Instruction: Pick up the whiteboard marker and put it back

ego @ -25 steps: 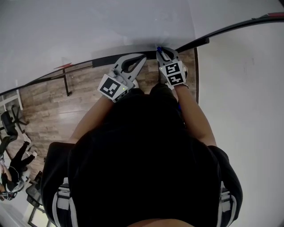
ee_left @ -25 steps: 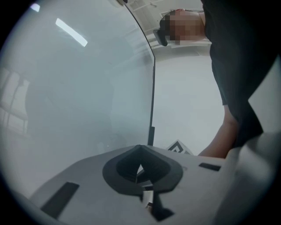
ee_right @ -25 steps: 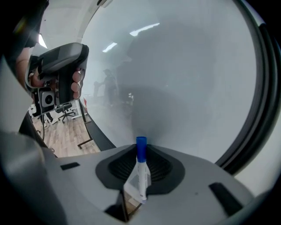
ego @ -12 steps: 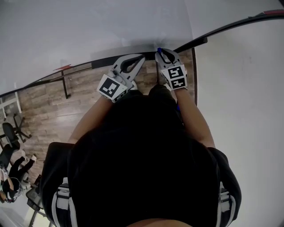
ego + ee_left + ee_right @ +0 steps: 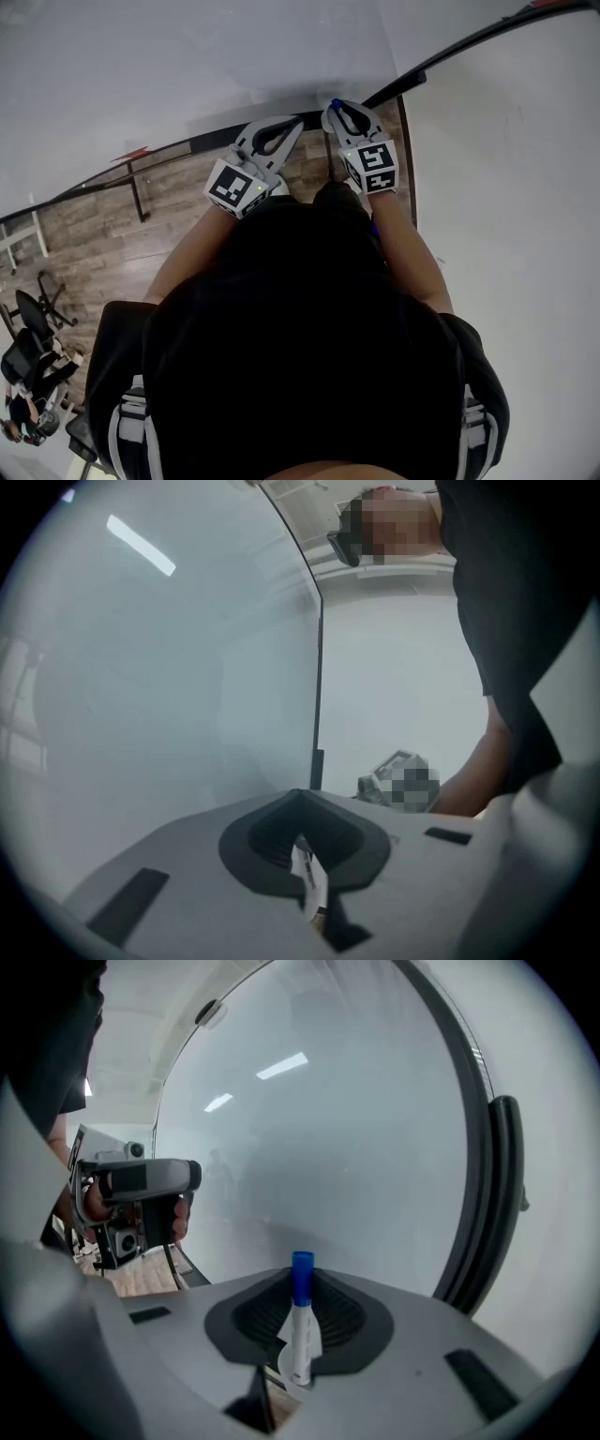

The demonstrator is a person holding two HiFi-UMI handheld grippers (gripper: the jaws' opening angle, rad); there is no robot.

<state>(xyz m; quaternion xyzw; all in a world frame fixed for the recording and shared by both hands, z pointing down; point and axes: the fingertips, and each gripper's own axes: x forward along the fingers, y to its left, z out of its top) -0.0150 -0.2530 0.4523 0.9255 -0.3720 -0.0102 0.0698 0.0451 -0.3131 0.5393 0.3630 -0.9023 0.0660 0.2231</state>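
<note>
The whiteboard marker [image 5: 301, 1321], white with a blue cap, stands upright between the pads of my right gripper [image 5: 302, 1309], which is shut on it. In the head view the blue cap [image 5: 335, 103] pokes out of the right gripper [image 5: 342, 112] close to the whiteboard [image 5: 187, 66]. Just left of it, my left gripper [image 5: 298, 122] has its tips together with nothing seen in them. In the left gripper view the left gripper [image 5: 302, 846] is shut, with only a thin white printed strip showing in the seam.
A dark ledge [image 5: 169, 155] runs along the whiteboard's lower edge, and the board's dark frame [image 5: 450, 56] slants up to the right beside a white wall [image 5: 506, 234]. Wood floor [image 5: 103, 225] lies below. An office chair [image 5: 33, 323] stands far at the lower left.
My right gripper has lifted slightly with the marker, away from the ledge. The left gripper has stayed where it was.
</note>
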